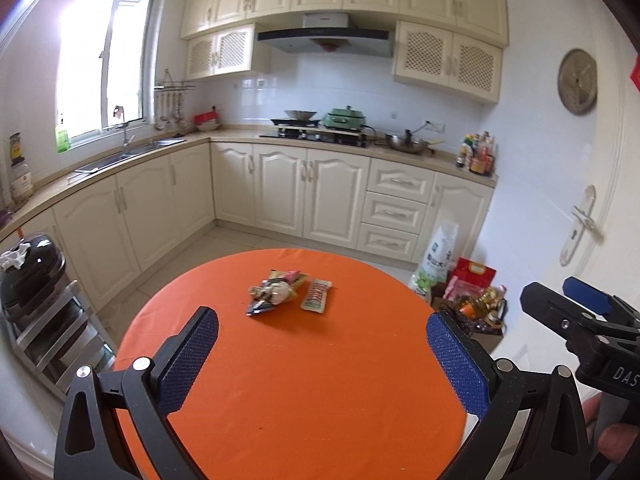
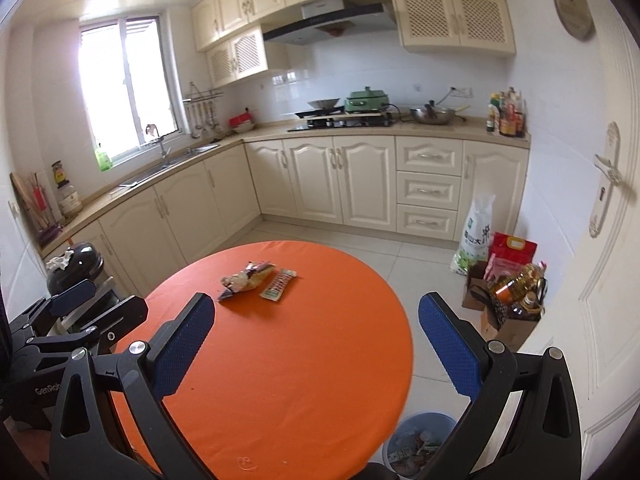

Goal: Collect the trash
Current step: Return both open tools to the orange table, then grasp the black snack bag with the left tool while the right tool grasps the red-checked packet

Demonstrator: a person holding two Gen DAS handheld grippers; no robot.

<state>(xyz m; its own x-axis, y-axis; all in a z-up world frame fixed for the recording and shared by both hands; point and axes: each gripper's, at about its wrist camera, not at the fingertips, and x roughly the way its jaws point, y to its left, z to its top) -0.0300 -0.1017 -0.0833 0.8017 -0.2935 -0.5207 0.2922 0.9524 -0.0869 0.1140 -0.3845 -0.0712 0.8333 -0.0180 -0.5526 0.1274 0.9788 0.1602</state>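
Note:
A round table with an orange cloth point(image 1: 304, 368) point(image 2: 288, 360) holds a heap of crumpled snack wrappers point(image 1: 274, 289) point(image 2: 245, 280) and a flat green-and-red wrapper point(image 1: 317, 295) point(image 2: 279, 285) beside it on the far half. My left gripper point(image 1: 320, 344) is open and empty, above the table's near half, short of the wrappers. My right gripper point(image 2: 316, 332) is open and empty, above the table's right part. A blue trash bin point(image 2: 416, 444) with litter inside stands on the floor under the table's right edge. Each gripper shows in the other's view point(image 1: 580, 312) point(image 2: 80, 312).
Cream kitchen cabinets and a counter with sink and stove point(image 1: 312, 136) run along the far walls. A rice cooker on a metal rack point(image 1: 32, 280) stands left of the table. Bags, a rice sack and oil bottles point(image 2: 504, 280) sit on the floor by the white door point(image 2: 600, 240).

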